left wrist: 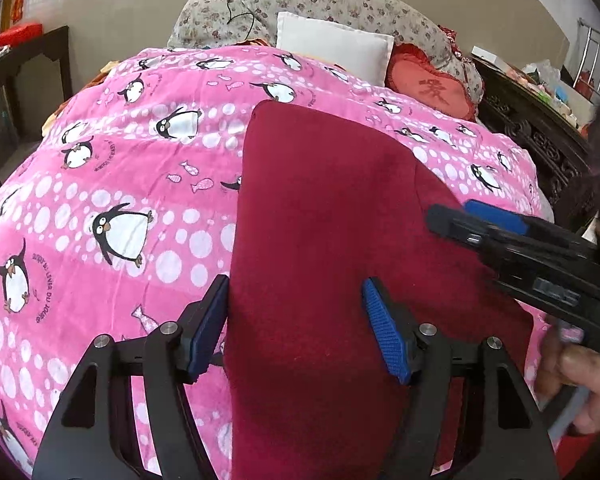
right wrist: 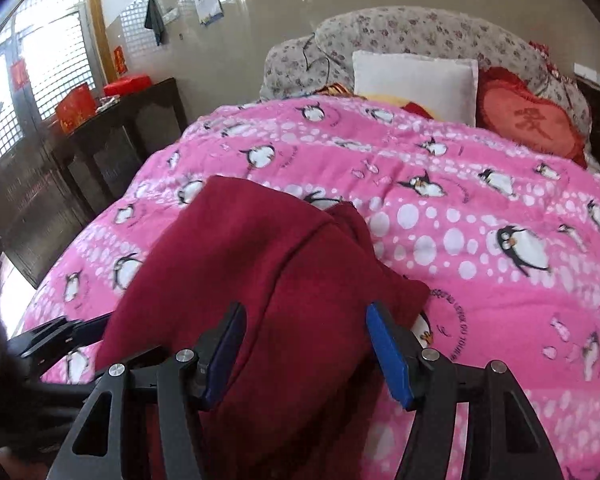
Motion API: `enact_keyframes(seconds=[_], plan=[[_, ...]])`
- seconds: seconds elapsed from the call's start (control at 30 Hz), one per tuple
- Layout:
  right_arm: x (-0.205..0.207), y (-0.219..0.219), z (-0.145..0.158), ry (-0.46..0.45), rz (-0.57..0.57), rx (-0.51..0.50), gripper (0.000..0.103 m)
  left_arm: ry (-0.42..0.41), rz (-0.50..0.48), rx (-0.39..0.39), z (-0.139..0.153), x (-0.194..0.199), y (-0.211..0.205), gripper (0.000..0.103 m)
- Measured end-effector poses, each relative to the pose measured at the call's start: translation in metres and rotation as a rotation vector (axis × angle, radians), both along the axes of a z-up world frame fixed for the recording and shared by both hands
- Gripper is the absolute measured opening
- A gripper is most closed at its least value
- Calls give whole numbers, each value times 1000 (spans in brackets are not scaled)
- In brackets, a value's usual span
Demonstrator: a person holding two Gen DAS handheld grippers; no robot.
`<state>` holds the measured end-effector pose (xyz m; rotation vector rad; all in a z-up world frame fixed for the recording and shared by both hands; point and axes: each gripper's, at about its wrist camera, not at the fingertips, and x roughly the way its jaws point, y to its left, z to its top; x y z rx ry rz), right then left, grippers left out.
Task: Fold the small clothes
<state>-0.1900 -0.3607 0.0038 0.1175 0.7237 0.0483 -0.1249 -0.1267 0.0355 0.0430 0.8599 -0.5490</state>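
A dark red garment (left wrist: 324, 248) lies folded lengthwise on a pink penguin blanket (left wrist: 100, 184). My left gripper (left wrist: 296, 304) is open, its blue pads astride the garment's near left edge. The right gripper's black body shows in the left wrist view (left wrist: 540, 260) over the garment's right side. In the right wrist view the garment (right wrist: 268, 280) lies with a fold ridge along its middle. My right gripper (right wrist: 306, 332) is open, its pads straddling the garment's near right part. The left gripper's tip shows at the lower left (right wrist: 56, 332).
The blanket (right wrist: 480, 240) covers a bed. A white pillow (left wrist: 336, 46), a red heart cushion (left wrist: 432, 88) and a floral quilt (left wrist: 320, 0) lie at the head. A dark wooden table (right wrist: 112, 136) stands at the left. A carved dark cabinet (left wrist: 540, 136) stands at the right.
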Motion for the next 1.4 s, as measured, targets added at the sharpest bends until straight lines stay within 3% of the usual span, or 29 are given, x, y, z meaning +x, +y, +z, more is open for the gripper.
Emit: enact_keyframes(seconds=[0.17,0.33,0.43,0.83,1.07,1.4], plan=[[-35,15,13,-48,52,5,61,-7,11,-1,1,-1,0,68],[-38,23,-23,44,58,-57,61,-30,27,10,2,-7,-1,68],[-41,16,-34,38,31,19,61,-45,39,26,3,-11,-3,68],[-89,30,20,-112,-29,-88,61,-164,107,68,21,-36,10,68],[-108,25,27,-140,-88,-10,61,-195,142,41,33,-51,27,68],[-123,38,34,-162,-82,-25,61,-215,141,65,39,-69,34,68]])
